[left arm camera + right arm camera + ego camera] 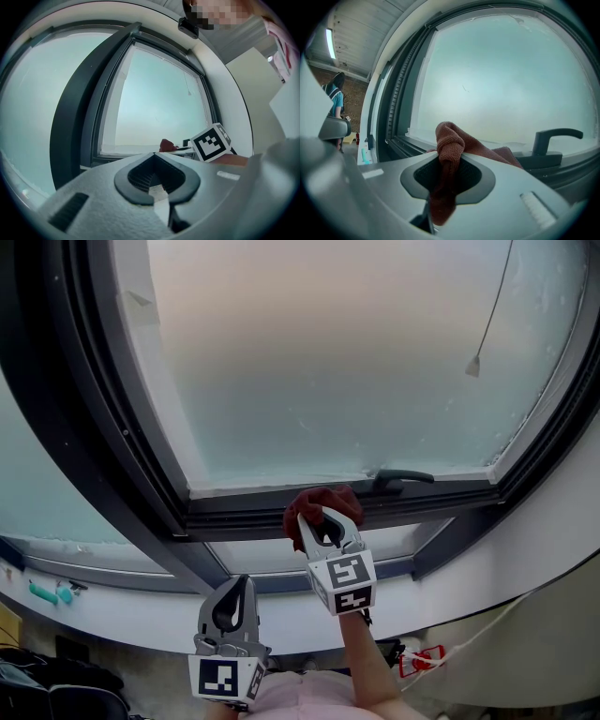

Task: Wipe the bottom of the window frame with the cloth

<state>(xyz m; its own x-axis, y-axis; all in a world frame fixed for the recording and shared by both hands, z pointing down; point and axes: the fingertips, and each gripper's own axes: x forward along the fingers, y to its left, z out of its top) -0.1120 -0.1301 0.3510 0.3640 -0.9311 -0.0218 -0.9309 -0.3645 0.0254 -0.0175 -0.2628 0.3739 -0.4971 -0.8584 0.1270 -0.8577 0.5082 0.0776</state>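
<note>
The right gripper (322, 517) is closed on the red cloth (323, 497), pressing it on the bottom of the frame (244, 509), beside the handle (403, 481). The left gripper (240, 583) is closed and empty, lower

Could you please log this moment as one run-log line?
right gripper: shut on cloth, at frame bottom | left gripper: shut, empty, low

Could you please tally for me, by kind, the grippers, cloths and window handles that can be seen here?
Grippers: 2, the left gripper, shut and empty, and the right gripper, shut on the cloth
Cloths: 1, the red-brown cloth
Window handles: 1, the black window handle
Total: 4
</note>
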